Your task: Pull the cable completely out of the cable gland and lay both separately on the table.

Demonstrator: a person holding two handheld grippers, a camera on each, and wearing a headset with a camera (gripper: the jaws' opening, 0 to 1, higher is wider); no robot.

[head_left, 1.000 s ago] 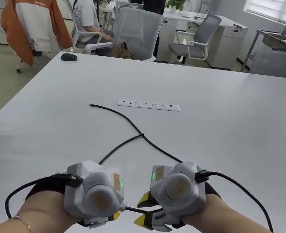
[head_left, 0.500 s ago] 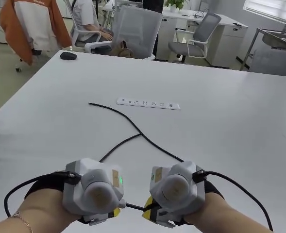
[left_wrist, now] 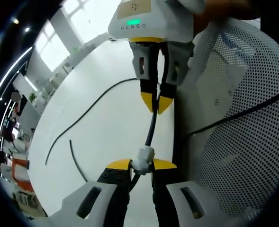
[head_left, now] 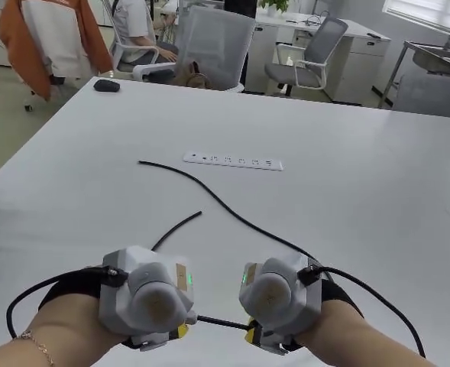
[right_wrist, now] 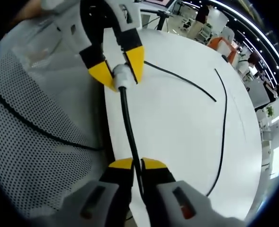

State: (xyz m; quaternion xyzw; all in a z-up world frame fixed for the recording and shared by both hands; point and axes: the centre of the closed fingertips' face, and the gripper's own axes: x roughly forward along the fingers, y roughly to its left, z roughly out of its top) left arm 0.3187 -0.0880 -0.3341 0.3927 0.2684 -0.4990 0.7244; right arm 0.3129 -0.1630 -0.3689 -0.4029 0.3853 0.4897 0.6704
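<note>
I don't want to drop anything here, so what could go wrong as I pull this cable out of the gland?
The white cable gland sits right at the tips of the left hand-held gripper, so a hard tug might pop it free. The right hand-held gripper pinches a thin black cable, which could slip through. The cable's loose length lies close to the power strip and might drag against it.

**Cable** (right_wrist: 128,118): thin, black, round, flexible. One long run lies in a shallow curve on the white bench (head_left: 362,191). A short straight stretch is held taut above the bench, pinched in the closed jaws of the right gripper (right_wrist: 136,164).

**Cable gland** (left_wrist: 143,157): small, white plastic fitting. Threaded on the cable and clamped between the jaws of the left gripper (left_wrist: 141,164). A black tail of cable leaves its rear end.
</note>
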